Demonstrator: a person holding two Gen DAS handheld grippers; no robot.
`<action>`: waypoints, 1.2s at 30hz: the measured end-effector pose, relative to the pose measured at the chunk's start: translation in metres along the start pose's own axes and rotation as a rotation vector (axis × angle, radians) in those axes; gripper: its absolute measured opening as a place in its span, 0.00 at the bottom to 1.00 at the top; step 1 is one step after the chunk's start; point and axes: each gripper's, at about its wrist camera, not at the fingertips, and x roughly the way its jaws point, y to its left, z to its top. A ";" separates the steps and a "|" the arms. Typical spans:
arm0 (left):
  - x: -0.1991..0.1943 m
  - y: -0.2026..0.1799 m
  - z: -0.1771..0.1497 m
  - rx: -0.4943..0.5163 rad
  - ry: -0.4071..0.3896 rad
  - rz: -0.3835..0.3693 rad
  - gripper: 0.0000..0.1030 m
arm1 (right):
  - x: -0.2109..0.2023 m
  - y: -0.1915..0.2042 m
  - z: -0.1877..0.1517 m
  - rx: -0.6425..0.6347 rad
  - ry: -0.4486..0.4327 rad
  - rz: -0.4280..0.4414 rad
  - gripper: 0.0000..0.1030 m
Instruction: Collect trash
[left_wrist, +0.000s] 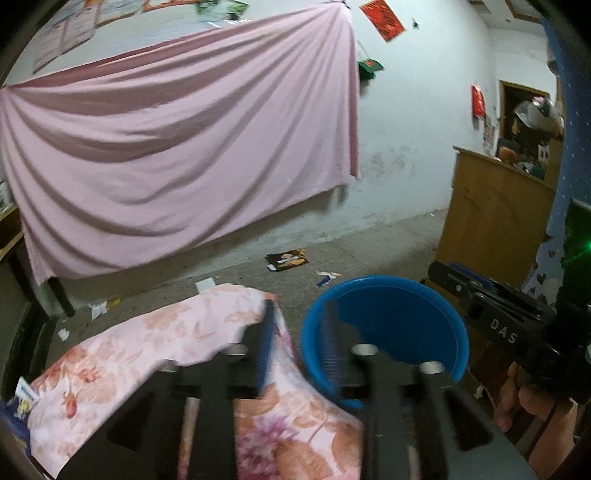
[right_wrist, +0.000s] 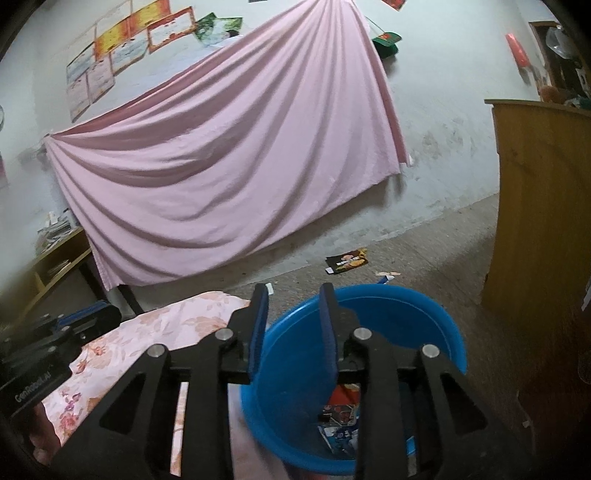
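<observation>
My left gripper (left_wrist: 299, 306) is open with nothing between its blue pads, held over the edge of a floral cloth (left_wrist: 166, 339) beside a blue basin (left_wrist: 384, 291). My right gripper (right_wrist: 293, 291) is also open and empty, above the basin's (right_wrist: 424, 306) left rim. Colourful wrappers (right_wrist: 341, 417) lie in the bottom of the basin. A black snack wrapper (left_wrist: 287, 260) (right_wrist: 347, 260) lies flat on the concrete floor beyond the basin. Small paper scraps (left_wrist: 325, 280) are scattered near it.
A pink sheet (left_wrist: 177, 147) hangs across the back wall. A wooden cabinet (right_wrist: 543, 203) stands to the right of the basin. A low wooden shelf (right_wrist: 55, 266) sits at the left. More scraps (left_wrist: 99, 308) lie on the floor left of the cloth.
</observation>
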 end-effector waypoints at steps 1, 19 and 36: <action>-0.006 0.004 -0.001 -0.012 -0.011 0.011 0.39 | -0.002 0.003 0.000 -0.004 -0.003 0.005 0.61; -0.133 0.061 -0.051 -0.198 -0.186 0.214 0.95 | -0.071 0.075 -0.022 -0.084 -0.145 0.099 1.00; -0.214 0.085 -0.105 -0.279 -0.274 0.348 0.98 | -0.129 0.123 -0.057 -0.154 -0.278 0.176 1.00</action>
